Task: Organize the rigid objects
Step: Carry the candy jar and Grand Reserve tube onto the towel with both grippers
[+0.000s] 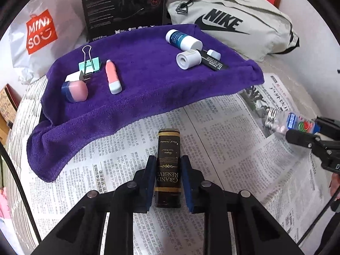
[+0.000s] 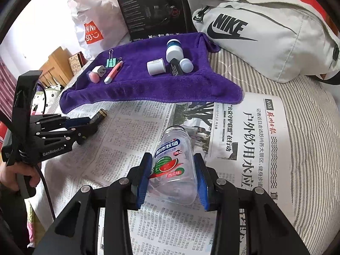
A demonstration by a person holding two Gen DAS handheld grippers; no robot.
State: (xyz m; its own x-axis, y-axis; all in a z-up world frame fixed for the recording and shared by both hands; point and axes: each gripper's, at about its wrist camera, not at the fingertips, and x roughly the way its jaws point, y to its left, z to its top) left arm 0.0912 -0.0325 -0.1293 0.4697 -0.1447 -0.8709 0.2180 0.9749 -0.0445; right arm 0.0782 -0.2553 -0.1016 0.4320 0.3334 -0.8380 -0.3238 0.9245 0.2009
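A dark brown box [image 1: 169,148] with gold lettering lies on the newspaper [image 1: 223,148], and my left gripper [image 1: 168,159] is shut on it, one blue pad against each long side. From the right wrist view its gold-banded end [image 2: 101,114] sticks out past the left gripper [image 2: 93,121]. My right gripper [image 2: 172,157] is shut on a clear plastic bottle [image 2: 173,170] with a watermelon label and an open neck pointing away. That bottle [image 1: 282,123] and the right gripper [image 1: 301,136] show at the right edge of the left wrist view.
A purple towel [image 1: 148,93] beyond the newspaper carries a mint binder clip [image 1: 89,63], a pink tube [image 1: 113,77], a white-and-blue bottle [image 1: 182,39], a white cylinder [image 1: 188,59] and other small items. Behind stand a black carton [image 1: 123,6], a Nike bag [image 1: 229,21] and a Miniso bag [image 1: 40,31].
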